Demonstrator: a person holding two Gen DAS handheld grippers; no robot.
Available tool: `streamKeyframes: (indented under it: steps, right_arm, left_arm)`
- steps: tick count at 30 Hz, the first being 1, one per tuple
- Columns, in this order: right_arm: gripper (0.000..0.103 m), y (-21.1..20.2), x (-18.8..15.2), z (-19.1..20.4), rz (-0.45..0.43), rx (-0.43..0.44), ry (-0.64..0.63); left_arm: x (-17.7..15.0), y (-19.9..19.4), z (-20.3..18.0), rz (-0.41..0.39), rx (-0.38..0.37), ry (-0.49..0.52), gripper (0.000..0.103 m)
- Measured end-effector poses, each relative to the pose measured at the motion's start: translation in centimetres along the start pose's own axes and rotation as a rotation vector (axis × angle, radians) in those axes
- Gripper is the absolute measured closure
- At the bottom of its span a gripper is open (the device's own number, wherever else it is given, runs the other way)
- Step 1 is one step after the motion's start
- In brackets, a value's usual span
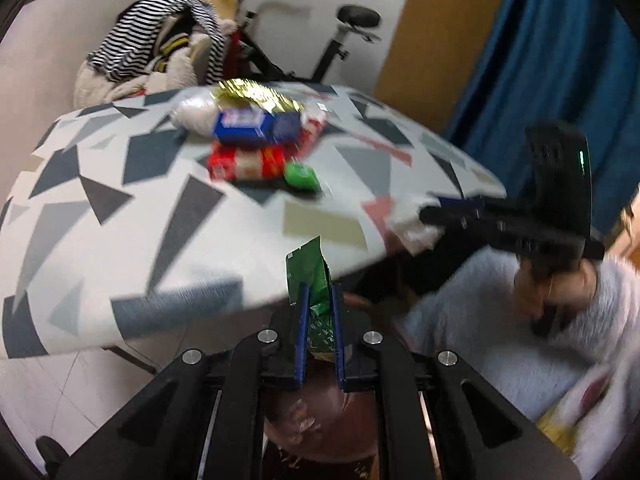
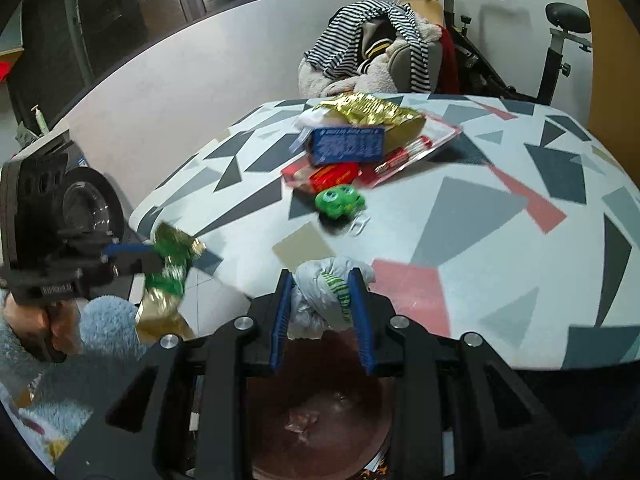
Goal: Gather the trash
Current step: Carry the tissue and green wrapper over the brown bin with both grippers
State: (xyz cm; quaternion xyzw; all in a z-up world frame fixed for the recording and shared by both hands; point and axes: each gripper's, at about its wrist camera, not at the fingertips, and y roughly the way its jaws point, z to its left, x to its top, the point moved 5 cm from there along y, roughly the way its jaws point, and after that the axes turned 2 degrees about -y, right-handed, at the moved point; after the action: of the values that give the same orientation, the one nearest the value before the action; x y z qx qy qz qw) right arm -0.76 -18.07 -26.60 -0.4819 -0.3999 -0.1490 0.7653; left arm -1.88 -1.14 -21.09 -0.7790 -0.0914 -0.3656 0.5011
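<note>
Already both tongs are loaded: the left tongs point(image 1: 319, 320) pinch an upright green wrapper point(image 1: 310, 276), the right tongs point(image 2: 323, 304) a crumpled plastic bag point(image 2: 320, 292), each just off the desk's point(image 2: 480, 240) near edge, directly above the brown bin point(image 2: 316, 420).

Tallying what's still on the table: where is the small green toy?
In the right wrist view, the green toy sits mid-table, just in front of the red packet.

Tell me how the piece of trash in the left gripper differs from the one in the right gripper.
The green wrapper is a flat, printed foil packet standing up between the left gripper's fingers. The white plastic bag is crumpled into a soft wad in the right gripper. The wrapper is green with gold; the bag is pale grey-white with some green print. Both are clamped above the brown bin at the table's edge.
</note>
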Motion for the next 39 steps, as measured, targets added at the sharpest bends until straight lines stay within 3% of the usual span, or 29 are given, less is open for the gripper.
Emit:
streamKeyframes:
  steps: [7,12,29,30,33,39]
  right_arm:
    - [0.072,1.0,-1.9,1.2,0.029,0.017,-0.001]
    - [0.072,1.5,-2.8,0.5,0.035,0.016,0.035]
    - [0.072,2.9,-4.1,1.4,0.077,0.033,-0.003]
    - [0.072,3.0,-4.2,1.5,0.08,0.036,-0.007]
    - [0.072,3.4,-4.5,1.8,0.101,0.04,-0.015]
    - [0.072,5.0,-5.4,2.3,0.163,0.031,-0.033]
  left_arm:
    - [-3.9,3.6,-1.3,0.102,0.004,0.102,0.092]
    - [-5.0,5.7,0.2,0.173,-0.012,0.036,0.092]
    - [-5.2,6.1,0.2,0.17,-0.02,0.017,0.091]
    - [-5.2,6.0,0.3,0.166,-0.018,0.013,0.086]
    - [-4.9,5.6,0.5,0.141,-0.016,-0.003,0.056]
    - [-4.3,4.3,1.2,0.073,0.015,-0.037,0.044]
